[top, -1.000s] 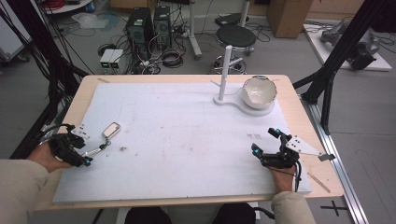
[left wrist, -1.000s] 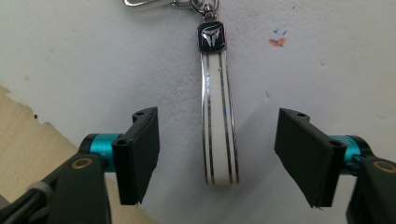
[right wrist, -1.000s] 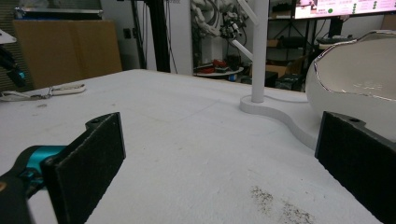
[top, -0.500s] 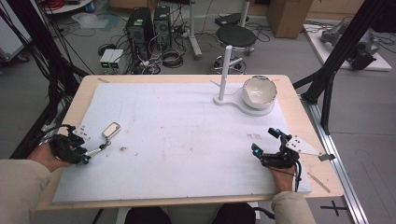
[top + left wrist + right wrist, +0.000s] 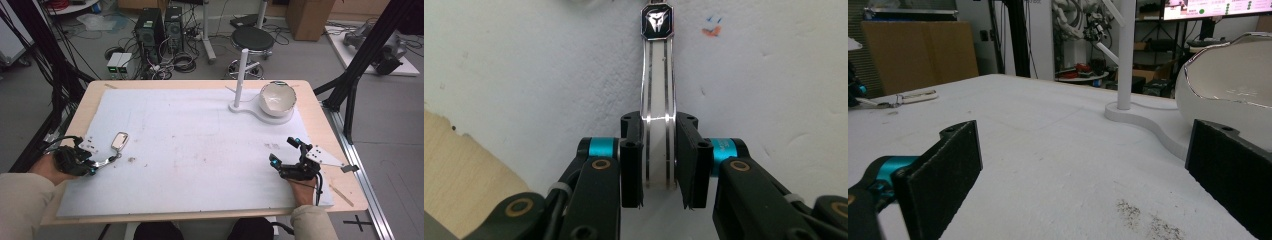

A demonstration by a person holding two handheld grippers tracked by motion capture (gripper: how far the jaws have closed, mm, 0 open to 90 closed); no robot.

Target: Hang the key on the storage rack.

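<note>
Jaws of the left gripper [image 5: 658, 165] have just squeezed shut on a flat shiny metal strip [image 5: 657, 95], which lies on the white table sheet [image 5: 200, 150]. The right gripper [image 5: 285, 152] rests wide open, holding nothing.

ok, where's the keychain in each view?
High view: keychain, left side of the mat, strap in the left claw, whose jaws have just been closing on it.
Left gripper view: centre, strap clamped between the jaws.
Right gripper view: far left, lying flat.
Landmark: white post, high and right gripper views.
</note>
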